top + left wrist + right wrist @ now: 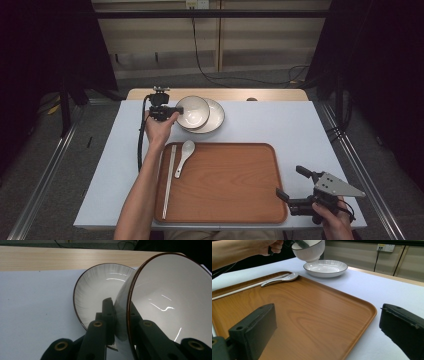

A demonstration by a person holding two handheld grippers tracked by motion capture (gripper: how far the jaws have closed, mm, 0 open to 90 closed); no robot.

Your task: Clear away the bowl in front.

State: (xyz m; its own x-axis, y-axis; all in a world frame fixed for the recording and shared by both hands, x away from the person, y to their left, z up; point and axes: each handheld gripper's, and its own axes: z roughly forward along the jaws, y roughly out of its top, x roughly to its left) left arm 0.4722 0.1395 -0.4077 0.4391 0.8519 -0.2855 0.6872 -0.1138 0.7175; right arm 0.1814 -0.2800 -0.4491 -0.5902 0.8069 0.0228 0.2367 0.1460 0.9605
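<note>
Gripping the small bowl [192,111] by its near rim, the left gripper [176,111] has one jaw inside the wall and one outside, closed hard on the porcelain. The left gripper view shows this best: the bowl tips steeply toward the camera, its dark-edged rim standing almost on end between the two black jaws, and the shallow plate [100,287] lies behind and below it. From the right gripper view the bowl [308,250] hangs clear above the plate [325,268], apart from it, which the high view leaves hard to judge because there the two overlap.

Below the bowl in the high view, the wooden tray [235,200] sits on the white worktop [300,125], with chopsticks [169,180] and a spoon [184,157] lying lengthwise along its left edge. Its open middle lies toward the person from the held bowl, so the likely move is a carry back and down onto the wood, keeping clear of the spoon.

Farther right, the right gripper [290,184] rests by the tray's near right corner, jaws standing wide apart with nothing between them, well away from the bowl; the left hand is plainly the nearer one.
</note>
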